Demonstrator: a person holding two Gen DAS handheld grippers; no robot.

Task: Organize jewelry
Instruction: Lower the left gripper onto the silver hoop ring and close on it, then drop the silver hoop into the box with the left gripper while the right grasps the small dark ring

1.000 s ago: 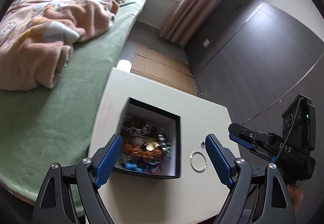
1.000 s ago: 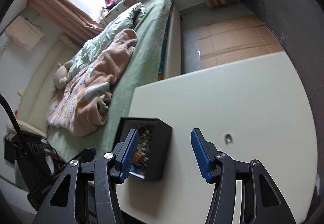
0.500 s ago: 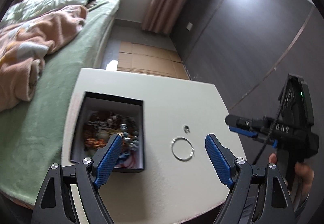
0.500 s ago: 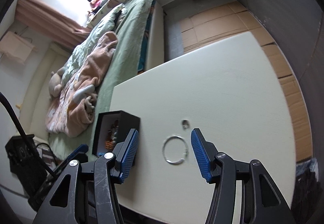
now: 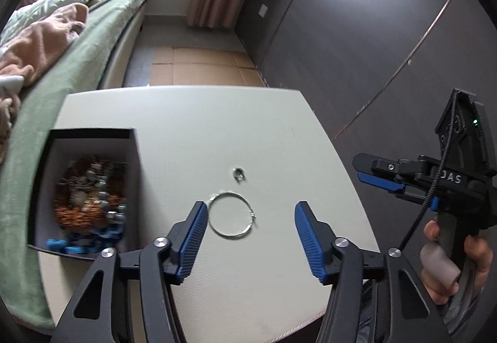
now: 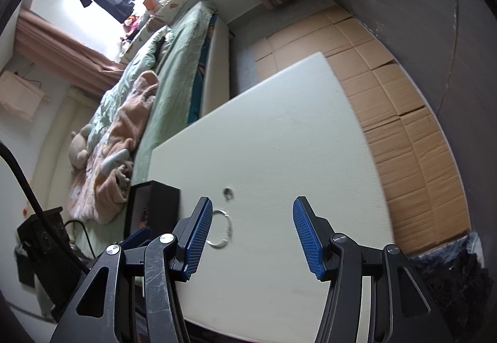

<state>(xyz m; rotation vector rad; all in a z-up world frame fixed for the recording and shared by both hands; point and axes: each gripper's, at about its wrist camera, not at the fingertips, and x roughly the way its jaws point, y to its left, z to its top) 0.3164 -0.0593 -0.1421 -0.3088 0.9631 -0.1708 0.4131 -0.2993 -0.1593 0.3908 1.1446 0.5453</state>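
Observation:
A thin silver bangle (image 5: 230,215) lies flat on the white table (image 5: 192,125), with a small silver ring (image 5: 238,173) just beyond it. A black open box (image 5: 84,187) full of beaded jewelry stands at the table's left. My left gripper (image 5: 248,228) is open and empty, its left finger beside the bangle's near left edge. My right gripper (image 6: 252,231) is open and empty above the table; the bangle (image 6: 221,228) shows by its left finger, the ring (image 6: 229,193) beyond, the box (image 6: 152,209) further left. The right gripper also shows at the right of the left wrist view (image 5: 380,175).
A bed with a green sheet (image 5: 62,69) and a pink blanket (image 5: 40,42) runs along the table's left side. Cardboard sheets (image 6: 397,113) cover the floor beyond the table. A dark wall (image 5: 357,32) stands to the right.
My left gripper has swung right, from over the box to the bangle. The right gripper's view has shifted right too, and both the bangle and the ring have come into it.

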